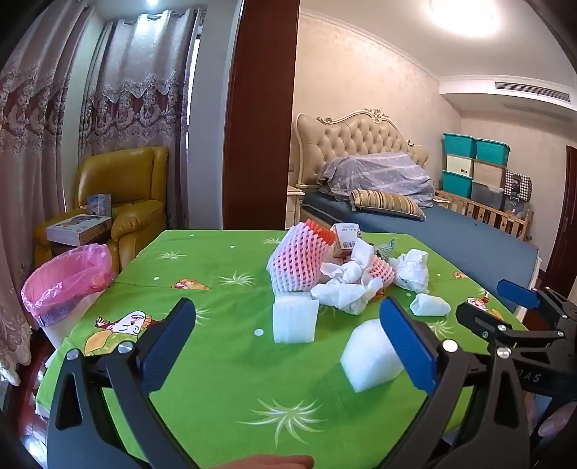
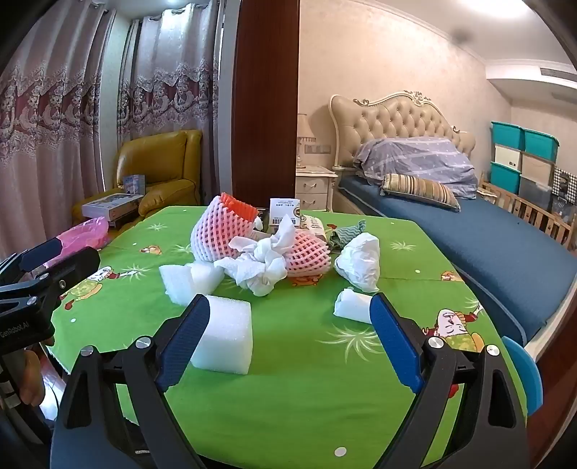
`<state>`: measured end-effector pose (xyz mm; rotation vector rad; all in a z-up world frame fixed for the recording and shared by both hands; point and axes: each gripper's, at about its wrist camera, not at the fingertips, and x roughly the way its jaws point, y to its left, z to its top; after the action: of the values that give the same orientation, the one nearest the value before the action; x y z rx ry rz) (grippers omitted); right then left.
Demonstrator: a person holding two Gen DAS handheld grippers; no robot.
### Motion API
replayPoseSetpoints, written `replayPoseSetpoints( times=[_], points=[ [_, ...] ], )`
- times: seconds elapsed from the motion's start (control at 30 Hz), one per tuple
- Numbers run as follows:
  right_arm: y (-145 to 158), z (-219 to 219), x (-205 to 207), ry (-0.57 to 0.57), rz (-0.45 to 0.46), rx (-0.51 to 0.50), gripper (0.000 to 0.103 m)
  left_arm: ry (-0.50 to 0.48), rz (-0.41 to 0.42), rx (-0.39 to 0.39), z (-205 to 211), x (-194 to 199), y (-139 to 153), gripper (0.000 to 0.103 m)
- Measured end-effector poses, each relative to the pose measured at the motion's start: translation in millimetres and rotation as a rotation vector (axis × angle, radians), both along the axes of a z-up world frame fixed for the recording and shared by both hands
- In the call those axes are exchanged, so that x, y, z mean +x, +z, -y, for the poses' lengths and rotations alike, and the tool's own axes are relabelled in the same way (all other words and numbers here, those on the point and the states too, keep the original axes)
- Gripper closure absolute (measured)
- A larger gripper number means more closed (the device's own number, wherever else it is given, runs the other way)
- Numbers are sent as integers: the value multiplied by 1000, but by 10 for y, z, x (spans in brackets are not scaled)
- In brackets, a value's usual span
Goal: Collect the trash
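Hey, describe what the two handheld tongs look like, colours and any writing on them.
Both the left tongs and the right tongs have black triangular frames with silver bolts and textured blue pads. White lettering marks each body; the left one's starts "GenRobot".

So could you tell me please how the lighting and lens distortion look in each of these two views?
Left wrist view: the ceiling lamp is blown out to white glare, and the door frame bows. Right wrist view: no lamp in frame, even light, curtains curve with the fisheye, and corners go black in both.
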<state>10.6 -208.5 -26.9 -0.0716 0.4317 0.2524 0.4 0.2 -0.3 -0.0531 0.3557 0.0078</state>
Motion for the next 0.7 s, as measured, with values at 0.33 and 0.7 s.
replayPoseSetpoints(
  times=[0.33,0.7],
  points=[
    [-14,30,31,1,-10,11,18,8,-18,-29,-51,1,-6,4],
    [30,13,-7,0,-7,13,18,10,-26,-26,-48,-3,-3,4]
  ],
)
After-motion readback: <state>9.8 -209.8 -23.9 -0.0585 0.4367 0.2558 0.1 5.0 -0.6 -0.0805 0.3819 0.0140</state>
